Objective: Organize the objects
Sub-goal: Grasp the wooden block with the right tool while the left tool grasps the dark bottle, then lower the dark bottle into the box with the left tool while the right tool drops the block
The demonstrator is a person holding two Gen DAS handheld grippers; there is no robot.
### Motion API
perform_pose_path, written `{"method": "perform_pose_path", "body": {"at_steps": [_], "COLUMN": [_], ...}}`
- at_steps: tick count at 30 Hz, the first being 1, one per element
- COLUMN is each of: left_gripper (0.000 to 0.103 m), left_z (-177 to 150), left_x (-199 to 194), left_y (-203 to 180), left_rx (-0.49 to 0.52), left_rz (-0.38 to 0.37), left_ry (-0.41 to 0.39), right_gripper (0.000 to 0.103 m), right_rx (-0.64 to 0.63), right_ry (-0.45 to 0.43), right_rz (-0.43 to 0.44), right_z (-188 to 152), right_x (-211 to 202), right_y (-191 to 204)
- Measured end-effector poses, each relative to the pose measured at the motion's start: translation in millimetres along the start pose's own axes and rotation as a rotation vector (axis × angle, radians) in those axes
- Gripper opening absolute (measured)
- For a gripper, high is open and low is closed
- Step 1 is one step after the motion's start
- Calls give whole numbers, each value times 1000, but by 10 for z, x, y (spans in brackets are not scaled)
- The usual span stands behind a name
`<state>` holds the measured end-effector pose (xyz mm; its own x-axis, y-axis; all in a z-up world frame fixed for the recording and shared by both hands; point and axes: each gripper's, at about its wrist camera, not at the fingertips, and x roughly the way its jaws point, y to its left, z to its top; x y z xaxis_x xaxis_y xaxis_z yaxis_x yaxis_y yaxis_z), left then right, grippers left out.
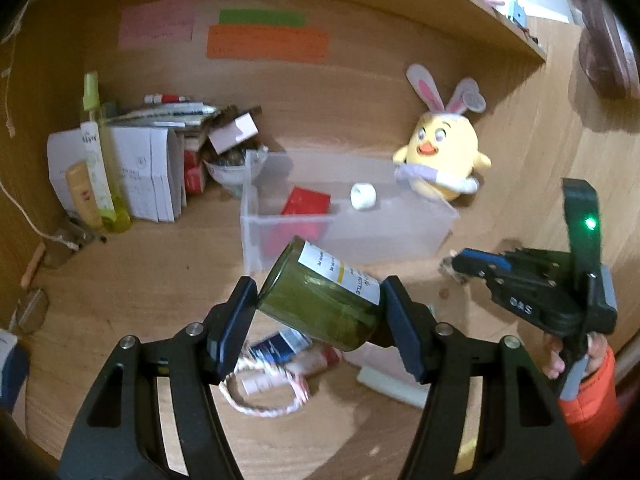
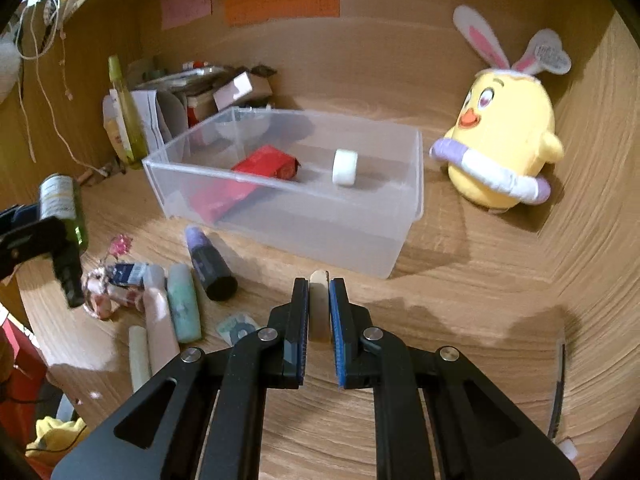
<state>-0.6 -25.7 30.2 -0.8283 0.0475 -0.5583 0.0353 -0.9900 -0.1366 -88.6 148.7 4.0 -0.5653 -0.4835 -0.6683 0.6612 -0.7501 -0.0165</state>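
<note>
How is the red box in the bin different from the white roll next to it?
The red box is flat-sided with corners; the white roll is round. The box lies tilted, with one end propped up, while the roll stands on its edge. The box looks bigger than the roll. Both sit inside the clear plastic bin, apart from each other.

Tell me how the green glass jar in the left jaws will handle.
The green jar looks like glass, so probably fragile and slippery. It sits tilted in the left gripper, so it may pivot. Being round, it would likely roll if laid on the desk.
</note>
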Motion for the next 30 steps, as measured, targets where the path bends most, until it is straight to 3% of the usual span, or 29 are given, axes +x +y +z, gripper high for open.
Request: {"method": "perform_pose_path", "body": {"at_steps": [13, 23, 30], "left_gripper": [64, 64, 64], "left_z": [487, 781, 926], "left_x": [38, 157, 391], "left_y": [-4, -7, 16], "left_rx": [0, -8, -16], "left_rz": [34, 51, 66], "left_ry": [-105, -133, -112], "right_gripper": [10, 10, 10], "right_rx": [12, 25, 34], "right_ry": [-127, -197, -226], "right_rz": [14, 10, 6], "right_z": [296, 576, 759], "right_x": [-313, -394, -363], "right_y": [10, -26, -71]}}
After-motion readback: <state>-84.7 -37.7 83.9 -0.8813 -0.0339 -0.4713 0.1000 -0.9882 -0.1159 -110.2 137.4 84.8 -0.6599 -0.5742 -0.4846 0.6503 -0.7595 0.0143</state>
